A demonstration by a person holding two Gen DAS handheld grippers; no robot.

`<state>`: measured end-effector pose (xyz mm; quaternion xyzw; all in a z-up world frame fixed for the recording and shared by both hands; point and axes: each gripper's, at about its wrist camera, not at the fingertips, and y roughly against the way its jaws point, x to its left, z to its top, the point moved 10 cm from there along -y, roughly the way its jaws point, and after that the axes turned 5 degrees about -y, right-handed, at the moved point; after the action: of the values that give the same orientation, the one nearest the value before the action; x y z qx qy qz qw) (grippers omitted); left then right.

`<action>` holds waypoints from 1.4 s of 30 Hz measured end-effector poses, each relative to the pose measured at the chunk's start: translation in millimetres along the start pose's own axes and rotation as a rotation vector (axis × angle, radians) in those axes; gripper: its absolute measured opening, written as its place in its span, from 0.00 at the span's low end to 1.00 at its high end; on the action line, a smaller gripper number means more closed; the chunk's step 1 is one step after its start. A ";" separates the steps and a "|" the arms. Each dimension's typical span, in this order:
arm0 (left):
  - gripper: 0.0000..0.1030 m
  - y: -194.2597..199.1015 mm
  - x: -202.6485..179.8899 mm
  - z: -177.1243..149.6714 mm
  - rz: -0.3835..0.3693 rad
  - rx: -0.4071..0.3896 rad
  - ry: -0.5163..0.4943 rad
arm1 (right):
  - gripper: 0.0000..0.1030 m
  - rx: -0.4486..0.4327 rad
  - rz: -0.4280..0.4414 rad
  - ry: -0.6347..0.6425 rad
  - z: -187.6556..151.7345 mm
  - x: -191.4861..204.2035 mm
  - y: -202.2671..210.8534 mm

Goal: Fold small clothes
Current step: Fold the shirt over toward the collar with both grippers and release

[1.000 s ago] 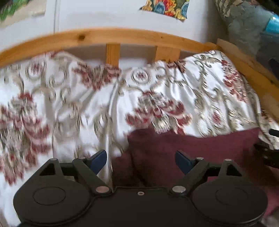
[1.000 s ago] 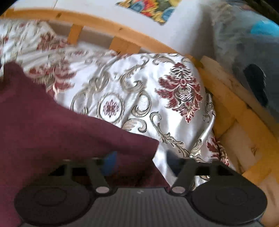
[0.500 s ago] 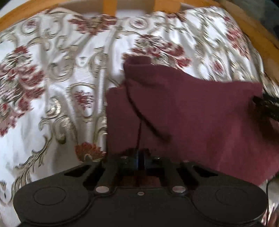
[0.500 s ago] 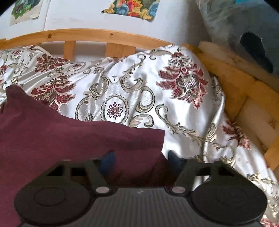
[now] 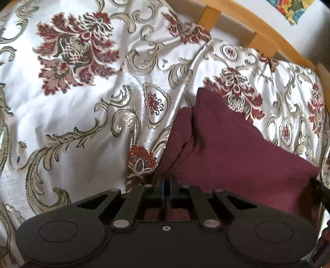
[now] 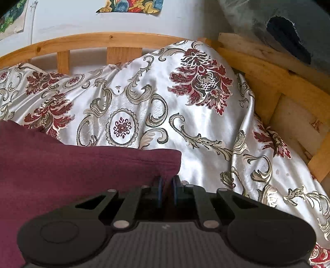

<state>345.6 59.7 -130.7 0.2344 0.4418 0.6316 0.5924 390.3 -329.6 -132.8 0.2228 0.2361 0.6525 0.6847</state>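
- The maroon garment (image 5: 231, 152) lies on the floral bedspread (image 5: 82, 115), bunched into folds.
- Left hand-held gripper (image 5: 166, 185): blue pads pressed together, pinching the garment's near left edge.
- Right hand-held gripper (image 6: 166, 186): pinching the garment's (image 6: 82, 165) near right corner, pads narrowly apart around the cloth.
- A wooden bed frame (image 6: 123, 41) lies beyond.

Garment (image 5: 231, 156): plain dark maroon, no pattern. Bedspread (image 5: 68, 115): glossy white satin with dark red floral medallions and olive-gold scrollwork. Bed frame (image 6: 266, 72): pale yellow-orange wood. Wall (image 6: 68, 18): white, carrying a multicoloured floral picture (image 6: 132, 6). Left gripper (image 5: 166, 185) and right gripper (image 6: 166, 185): black bodies, blue pads.
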 end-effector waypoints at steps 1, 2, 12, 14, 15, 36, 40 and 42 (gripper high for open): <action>0.04 2.6 -1.7 -0.4 0.004 -0.008 -0.008 | 0.12 0.001 0.000 0.003 -0.5 0.3 0.7; 0.04 5.5 -3.7 -0.8 0.011 -0.018 -0.021 | 0.12 0.003 -0.002 0.006 -1.1 0.8 0.9; 0.05 0.2 -3.2 -2.6 0.029 -0.014 -0.022 | 0.12 0.003 -0.025 0.040 -2.8 2.8 2.7; 0.05 -1.7 -0.6 -4.2 0.023 -0.013 0.002 | 0.12 0.014 -0.032 0.020 -4.5 -0.3 2.1; 0.05 -1.6 -0.3 -4.0 0.022 -0.016 0.003 | 0.12 0.022 -0.038 0.009 -5.6 -2.6 2.3; 0.28 5.7 1.0 -0.3 0.033 -0.061 -0.016 | 0.64 0.002 0.019 -0.081 -4.9 -6.2 12.6; 0.63 14.4 -0.1 1.2 0.016 -0.099 -0.003 | 0.92 -0.046 0.002 -0.101 1.7 -5.3 26.1; 0.64 15.6 -7.6 0.3 -0.005 -0.098 -0.022 | 0.98 -0.070 0.015 -0.154 6.1 -4.4 38.2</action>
<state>338.8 54.0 -115.8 0.2109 0.4043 0.6484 0.6097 363.7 -332.1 -104.4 0.2500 0.1583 0.6463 0.7034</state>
